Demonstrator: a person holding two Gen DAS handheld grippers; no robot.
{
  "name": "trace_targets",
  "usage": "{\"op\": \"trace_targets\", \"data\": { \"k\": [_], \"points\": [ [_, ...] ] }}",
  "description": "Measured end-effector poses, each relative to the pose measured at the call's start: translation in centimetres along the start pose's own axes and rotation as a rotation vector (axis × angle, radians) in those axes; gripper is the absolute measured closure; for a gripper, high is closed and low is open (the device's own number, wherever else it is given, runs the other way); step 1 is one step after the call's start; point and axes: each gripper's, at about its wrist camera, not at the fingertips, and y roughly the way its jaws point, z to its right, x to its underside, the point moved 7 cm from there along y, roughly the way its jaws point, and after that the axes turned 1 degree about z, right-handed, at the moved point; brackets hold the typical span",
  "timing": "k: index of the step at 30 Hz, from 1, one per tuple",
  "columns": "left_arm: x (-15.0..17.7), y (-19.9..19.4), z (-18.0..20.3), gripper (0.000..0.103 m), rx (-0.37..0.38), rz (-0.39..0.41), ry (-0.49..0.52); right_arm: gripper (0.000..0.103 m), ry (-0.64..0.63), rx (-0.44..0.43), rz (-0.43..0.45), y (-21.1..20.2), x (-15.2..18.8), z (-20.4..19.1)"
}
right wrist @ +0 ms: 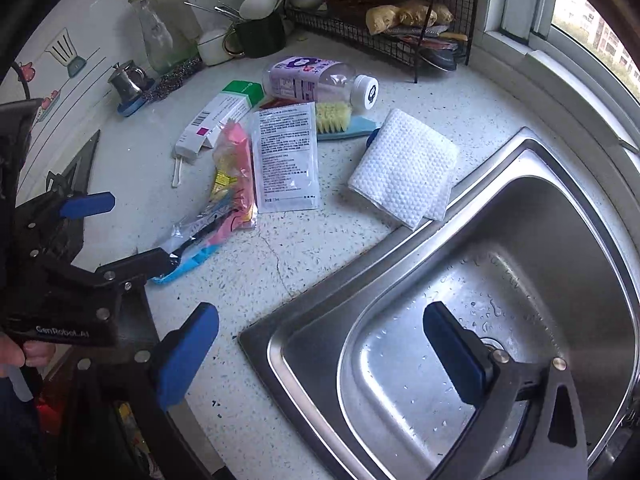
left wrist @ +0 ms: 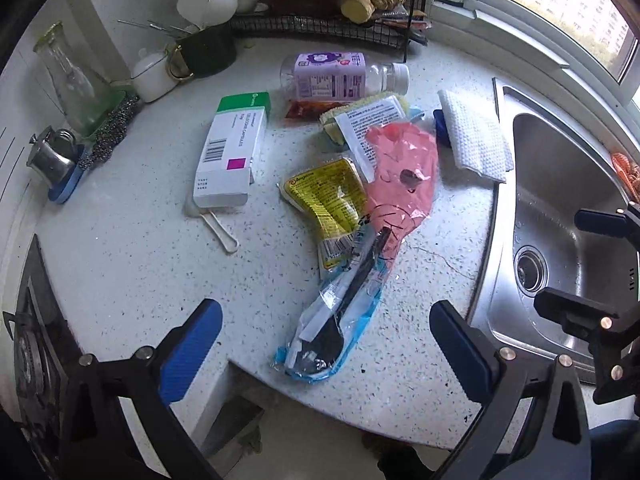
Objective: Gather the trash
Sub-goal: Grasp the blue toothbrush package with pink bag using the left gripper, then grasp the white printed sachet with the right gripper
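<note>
Trash lies on the speckled counter (left wrist: 132, 264): a clear-and-blue wrapper with a black spoon (left wrist: 336, 320), a yellow packet (left wrist: 326, 196), a pink wrapper (left wrist: 404, 172), a white sachet (right wrist: 286, 156), a medicine box (left wrist: 234, 152) and an empty purple-label bottle (left wrist: 340, 76). My left gripper (left wrist: 324, 344) is open, its jaws on either side of the spoon wrapper's near end, just above it. My right gripper (right wrist: 320, 356) is open and empty over the sink's near corner. The left gripper (right wrist: 124, 232) also shows in the right wrist view.
A steel sink (right wrist: 500, 280) lies at the right. A folded white cloth (right wrist: 404, 172) sits by its rim. A scrub brush (right wrist: 340, 120), a white plastic scoop (left wrist: 216, 228), a wire rack (right wrist: 400, 28), a mug of utensils (left wrist: 206, 50) and a glass bottle (left wrist: 74, 80) stand further back. A stove (left wrist: 32, 344) is at the left.
</note>
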Motion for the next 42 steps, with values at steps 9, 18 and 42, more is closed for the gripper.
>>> {"op": "trace_targets", "data": {
  "k": [9,18,42],
  "points": [
    [-0.2,3.9,0.2,0.008,0.005,-0.048,0.006,0.001,0.006,-0.025,-0.043,1.7,-0.1,1.0],
    [1.0,4.7,1.7,0.060,0.038,-0.083,0.005,0.001,0.030,-0.031,-0.059,1.8,0.4,1.6],
    [-1.7,-5.5,-6.1,0.089,-0.116,0.074,-0.326,0.001,-0.090,-0.116,0.067,1.8,-10.0,-3.1]
  ]
}}
